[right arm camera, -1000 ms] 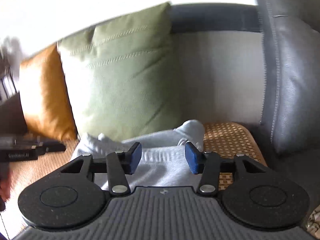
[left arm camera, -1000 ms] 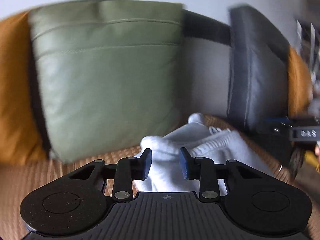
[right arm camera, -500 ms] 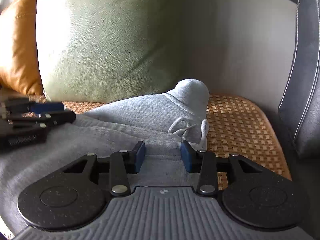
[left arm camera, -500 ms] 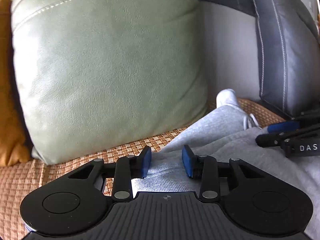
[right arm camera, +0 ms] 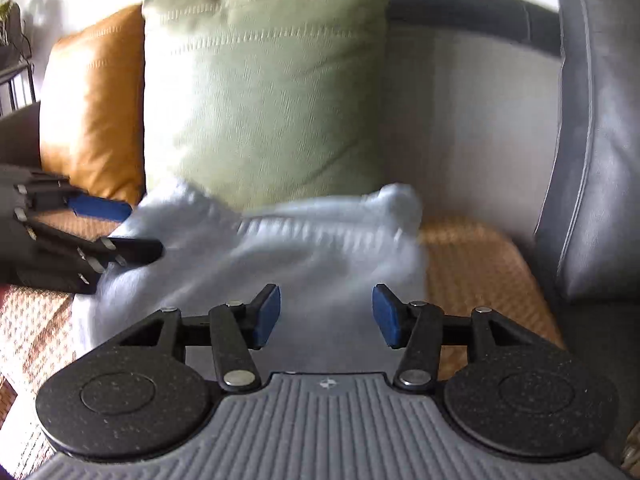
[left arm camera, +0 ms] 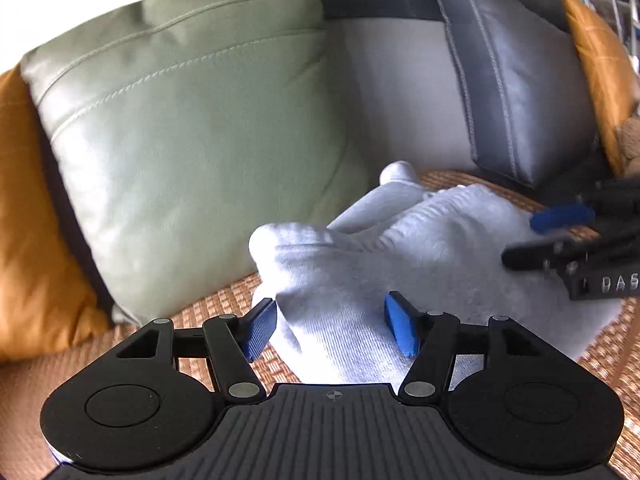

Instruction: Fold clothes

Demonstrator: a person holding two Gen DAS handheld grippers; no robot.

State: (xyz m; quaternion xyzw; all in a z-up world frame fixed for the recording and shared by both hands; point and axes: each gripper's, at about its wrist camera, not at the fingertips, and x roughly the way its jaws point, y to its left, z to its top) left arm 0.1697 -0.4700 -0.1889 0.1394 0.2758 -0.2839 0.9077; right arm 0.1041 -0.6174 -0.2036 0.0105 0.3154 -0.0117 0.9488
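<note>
A light grey sweatshirt-like garment [left arm camera: 384,264] lies bunched on the woven seat of a sofa; it also shows in the right wrist view [right arm camera: 304,256]. My left gripper [left arm camera: 330,330] is open, its blue pads on either side of the garment's near left edge, just above it. My right gripper [right arm camera: 326,316] is open over the garment's near right part. Each gripper shows at the edge of the other's view: the right one [left arm camera: 560,236], the left one [right arm camera: 100,224].
A green cushion [left arm camera: 192,136] leans on the sofa back right behind the garment. An orange cushion [right arm camera: 92,104] stands left of it, a grey cushion [right arm camera: 592,140] on the right. The woven rattan seat [right arm camera: 472,264] shows around the garment.
Both grippers have opened wide and pulled back and up from the garment. The garment's near edge now lies folded and bunched on the seat.
</note>
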